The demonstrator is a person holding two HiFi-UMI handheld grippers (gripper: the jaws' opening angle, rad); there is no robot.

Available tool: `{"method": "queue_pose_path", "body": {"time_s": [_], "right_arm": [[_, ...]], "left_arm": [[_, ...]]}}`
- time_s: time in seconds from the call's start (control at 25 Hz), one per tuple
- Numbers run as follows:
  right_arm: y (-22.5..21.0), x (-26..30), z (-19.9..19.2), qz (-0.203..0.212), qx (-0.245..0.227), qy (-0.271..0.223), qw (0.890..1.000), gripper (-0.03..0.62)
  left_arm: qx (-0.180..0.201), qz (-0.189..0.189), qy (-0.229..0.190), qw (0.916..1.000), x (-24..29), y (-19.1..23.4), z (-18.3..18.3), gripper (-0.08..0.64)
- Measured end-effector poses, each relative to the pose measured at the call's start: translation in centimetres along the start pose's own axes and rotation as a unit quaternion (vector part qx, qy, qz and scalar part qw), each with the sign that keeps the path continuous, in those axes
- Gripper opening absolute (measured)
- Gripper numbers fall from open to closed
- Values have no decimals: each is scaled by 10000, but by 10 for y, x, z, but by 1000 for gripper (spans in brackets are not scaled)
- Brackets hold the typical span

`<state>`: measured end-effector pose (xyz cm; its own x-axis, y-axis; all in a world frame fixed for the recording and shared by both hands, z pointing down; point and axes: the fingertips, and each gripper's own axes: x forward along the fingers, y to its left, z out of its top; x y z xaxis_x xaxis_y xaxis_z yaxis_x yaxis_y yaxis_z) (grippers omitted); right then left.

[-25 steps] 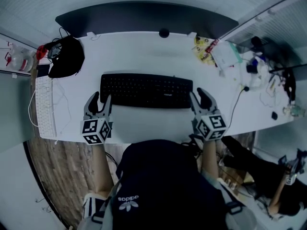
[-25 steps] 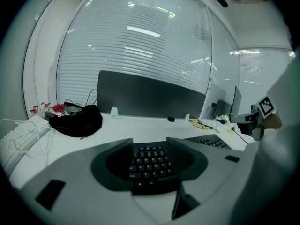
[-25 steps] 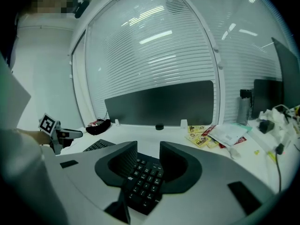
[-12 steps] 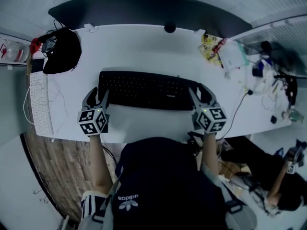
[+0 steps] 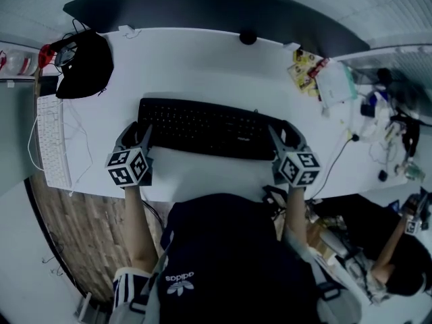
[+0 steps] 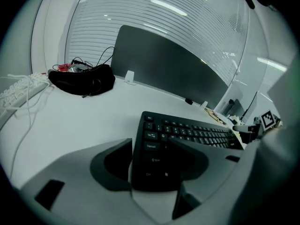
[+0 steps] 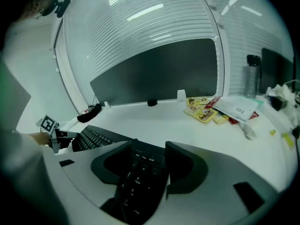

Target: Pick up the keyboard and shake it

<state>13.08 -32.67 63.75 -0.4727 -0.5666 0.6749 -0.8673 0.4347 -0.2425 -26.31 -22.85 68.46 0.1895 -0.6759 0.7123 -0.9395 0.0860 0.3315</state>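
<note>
A black keyboard lies flat across the middle of the white desk. My left gripper is at its left end. In the left gripper view the keyboard's left end lies between the wide jaws of that gripper, which have just been opening; it is open. My right gripper is at the right end. There the number pad of the keyboard sits between the jaws of that gripper, also just opening and open. Nothing is lifted.
A black bag and a white keyboard lie at the desk's left. Snack packets and papers, a cable and clutter lie at the right. A dark partition backs the desk. Another person sits lower right.
Both grippers have sunk and slid forward, so that the keyboard's two ends now lie between their jaws. The right jaws stand wider. The keyboard has not moved.
</note>
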Motion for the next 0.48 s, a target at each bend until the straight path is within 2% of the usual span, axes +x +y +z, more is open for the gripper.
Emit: {"method": "queue_pose_path", "body": {"time_s": [0.28,0.4,0.48], "right_arm": [[-11,2,2,-16,376,-45,9993,226],[-19,-1,-1,-113,482,11,9988,238],[-21,1,-8,-72,497,156,9986,241]], "left_arm": [[-8,-317,253,9992,-1,-6,-9,215],[146,-282,352,9989,-3,-5,-10,215],[201,-387,454,9980,-5,-6,-13,215]]}}
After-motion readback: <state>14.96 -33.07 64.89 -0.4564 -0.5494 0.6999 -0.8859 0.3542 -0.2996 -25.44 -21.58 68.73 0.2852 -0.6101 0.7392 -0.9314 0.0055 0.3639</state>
